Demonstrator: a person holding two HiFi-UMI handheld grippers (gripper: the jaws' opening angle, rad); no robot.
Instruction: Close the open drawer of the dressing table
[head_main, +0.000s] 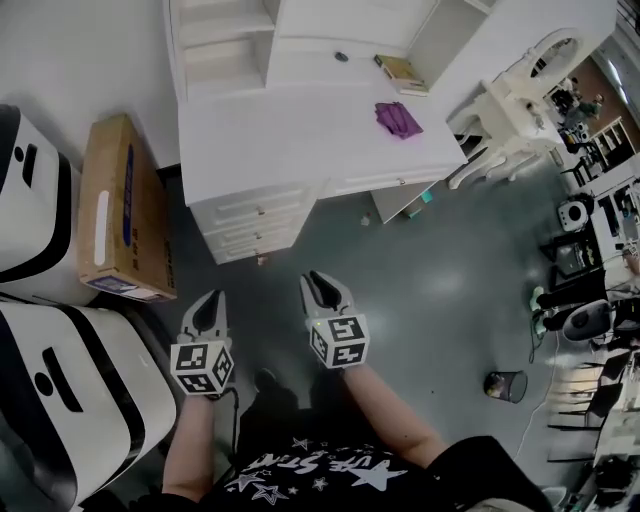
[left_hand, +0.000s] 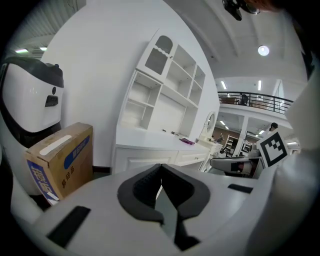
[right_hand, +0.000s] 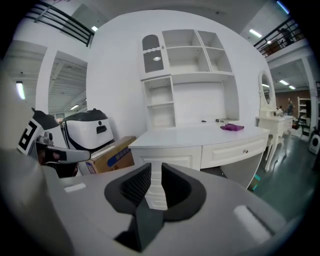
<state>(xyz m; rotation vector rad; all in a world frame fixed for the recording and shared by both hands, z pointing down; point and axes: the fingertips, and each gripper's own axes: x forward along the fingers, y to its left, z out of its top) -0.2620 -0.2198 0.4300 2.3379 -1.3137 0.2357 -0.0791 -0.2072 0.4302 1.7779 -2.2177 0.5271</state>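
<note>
The white dressing table (head_main: 300, 135) stands ahead of me, with a shelf unit on its back. A stack of drawers (head_main: 250, 222) is under its left end and a wide knobbed drawer (right_hand: 240, 150) under the middle; that drawer front looks close to flush. Both grippers hang in the air, well short of the table. My left gripper (head_main: 216, 297) is shut, its tips touching, with nothing in it (left_hand: 160, 166). My right gripper (head_main: 319, 278) is open by a narrow gap and holds nothing (right_hand: 155, 168).
A purple cloth (head_main: 397, 118) and a book (head_main: 400, 72) lie on the tabletop. A cardboard box (head_main: 125, 210) and two white-and-black machines (head_main: 60, 400) stand at the left. A white chair (head_main: 505, 110) is at the right, and a small bin (head_main: 506, 385) on the grey floor.
</note>
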